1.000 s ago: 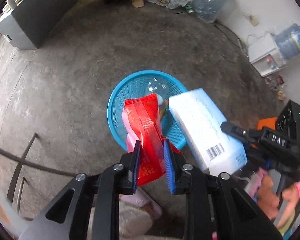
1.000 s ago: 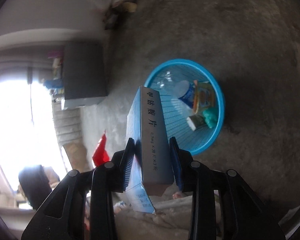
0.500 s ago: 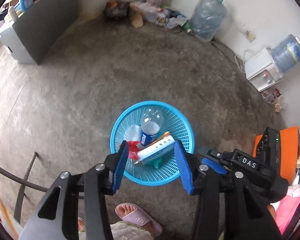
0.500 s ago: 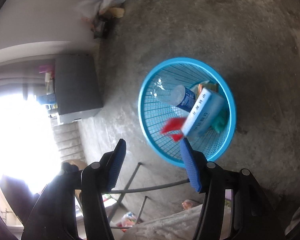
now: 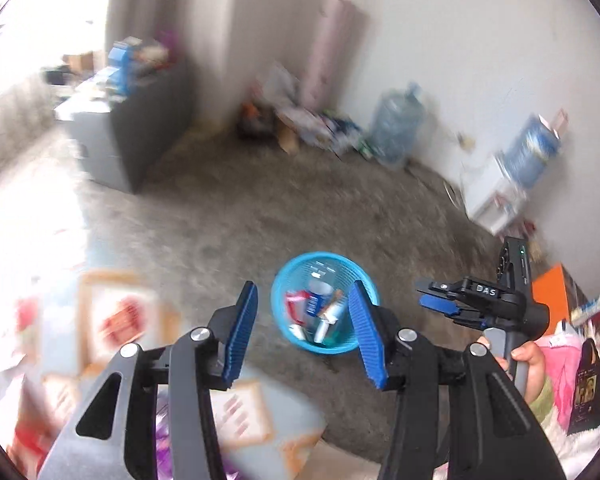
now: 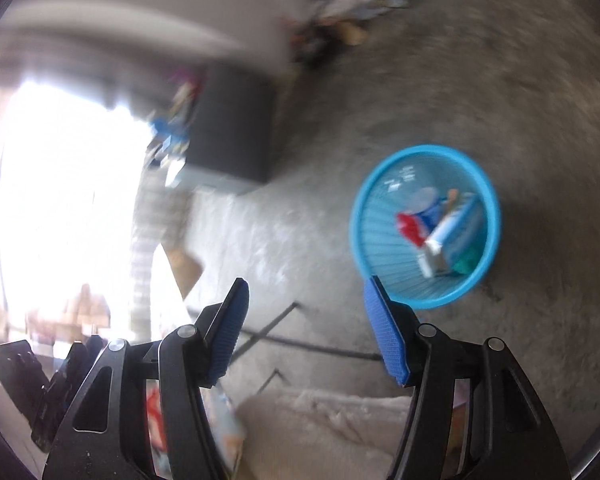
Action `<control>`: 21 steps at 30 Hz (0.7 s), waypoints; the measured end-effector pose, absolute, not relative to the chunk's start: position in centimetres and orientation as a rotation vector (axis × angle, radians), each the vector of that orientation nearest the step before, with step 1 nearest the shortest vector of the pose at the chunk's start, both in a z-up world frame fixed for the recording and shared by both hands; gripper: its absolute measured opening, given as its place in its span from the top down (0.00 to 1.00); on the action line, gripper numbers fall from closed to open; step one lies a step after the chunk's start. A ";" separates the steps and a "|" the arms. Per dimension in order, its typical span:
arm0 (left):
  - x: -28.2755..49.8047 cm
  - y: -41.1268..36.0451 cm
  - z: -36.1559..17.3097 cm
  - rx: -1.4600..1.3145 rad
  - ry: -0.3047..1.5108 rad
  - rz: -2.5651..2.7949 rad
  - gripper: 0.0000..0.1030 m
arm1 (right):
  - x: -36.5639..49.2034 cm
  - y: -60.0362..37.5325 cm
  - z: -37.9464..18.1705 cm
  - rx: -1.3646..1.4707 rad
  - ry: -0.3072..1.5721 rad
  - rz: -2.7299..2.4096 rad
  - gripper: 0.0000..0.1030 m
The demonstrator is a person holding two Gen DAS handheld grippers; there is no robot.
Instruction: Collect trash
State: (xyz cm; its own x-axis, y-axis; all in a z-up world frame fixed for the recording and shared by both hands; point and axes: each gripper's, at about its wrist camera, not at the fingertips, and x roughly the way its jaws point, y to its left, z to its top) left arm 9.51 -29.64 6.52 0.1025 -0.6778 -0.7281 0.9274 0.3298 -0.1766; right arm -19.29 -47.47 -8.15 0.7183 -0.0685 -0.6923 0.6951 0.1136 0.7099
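Note:
A blue mesh basket (image 5: 290,270) stands on the concrete floor; it also shows in the right wrist view (image 6: 364,236). Inside lie a red wrapper (image 6: 410,226), a light blue box (image 6: 458,228), a plastic bottle (image 6: 426,200) and other scraps. My left gripper (image 5: 303,332) is open and empty, high above the basket. My right gripper (image 6: 314,328) is open and empty, above and left of the basket; it also shows in the left wrist view (image 5: 440,306). Both views are blurred.
A grey cabinet (image 5: 140,128) stands at the back left. A heap of litter (image 5: 300,124) and a water jug (image 5: 394,128) sit by the far wall. A water dispenser (image 5: 500,188) stands at the right. A table with papers (image 5: 112,320) lies below left.
Both grippers let go: the red wrapper and the blue box dropped into the basket. Both grippers have since opened wide and risen away from the basket.

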 end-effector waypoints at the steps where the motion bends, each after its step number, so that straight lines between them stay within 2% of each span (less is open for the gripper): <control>1: 9.7 -27.0 7.2 0.337 0.804 -1.204 0.55 | -18.5 -46.8 -7.5 1.320 0.588 -0.568 0.43; 8: 9.9 -12.4 7.6 0.224 0.700 -0.985 0.55 | -12.2 -41.2 -5.2 1.196 0.688 -0.267 0.43; 14: 9.7 -6.5 2.9 0.173 0.748 -0.893 0.55 | -7.0 -36.1 -5.7 1.183 0.805 -0.040 0.45; 15: 9.9 -6.0 1.6 0.156 0.779 -0.885 0.57 | -6.3 -35.2 -5.8 1.174 0.830 -0.017 0.45; 17: 10.5 -5.3 -0.2 0.133 0.824 -0.889 0.72 | -5.4 -33.8 -5.9 1.165 0.865 0.022 0.47; 18: 10.6 -5.5 -1.1 0.127 0.844 -0.891 0.74 | -5.0 -33.2 -6.1 1.171 0.882 0.037 0.48; 20: 11.2 -5.6 -3.0 0.127 0.881 -0.879 0.85 | -4.4 -32.3 -6.6 1.180 0.918 0.050 0.49; 21: 11.6 -5.6 -4.0 0.127 0.902 -0.878 0.86 | -4.2 -32.0 -6.9 1.178 0.936 0.044 0.50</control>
State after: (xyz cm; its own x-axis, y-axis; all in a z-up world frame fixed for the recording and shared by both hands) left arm 11.57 -5.65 -3.98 0.3082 -0.6115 -0.7287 0.7117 0.6565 -0.2499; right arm -4.21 -31.97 -6.88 0.6376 0.4842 -0.5992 0.4257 0.4268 0.7979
